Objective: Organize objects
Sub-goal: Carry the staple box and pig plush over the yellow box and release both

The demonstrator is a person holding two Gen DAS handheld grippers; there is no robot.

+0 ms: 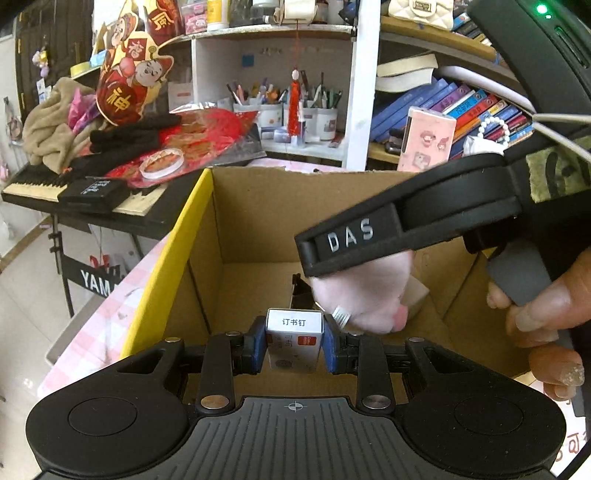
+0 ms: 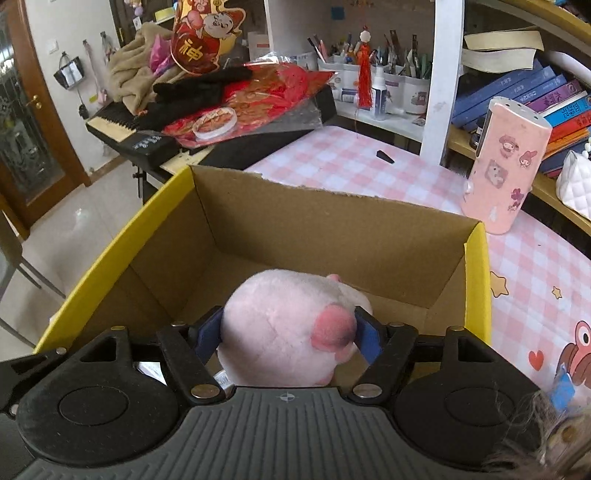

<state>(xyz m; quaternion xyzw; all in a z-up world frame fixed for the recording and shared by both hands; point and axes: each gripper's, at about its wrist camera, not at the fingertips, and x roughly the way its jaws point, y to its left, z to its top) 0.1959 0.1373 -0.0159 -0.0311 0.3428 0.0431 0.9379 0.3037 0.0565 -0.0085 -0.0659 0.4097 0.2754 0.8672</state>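
Holding both items over cardboard box (image 2: 332,229) for drop-in. Left gripper (image 1: 294,345) clamps staple box (image 1: 294,332) upright, pads on sides. Right gripper (image 2: 288,336) grips pink plush toy (image 2: 284,325) inside box mouth, above floor.

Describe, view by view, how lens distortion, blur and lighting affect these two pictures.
Left wrist view: fisheye bends the shelf into an arc; the staple box label reads sharp, the plush toy is smeared. Right wrist view: the cardboard box rim bows, daylight is soft, glare on the floor tiles.
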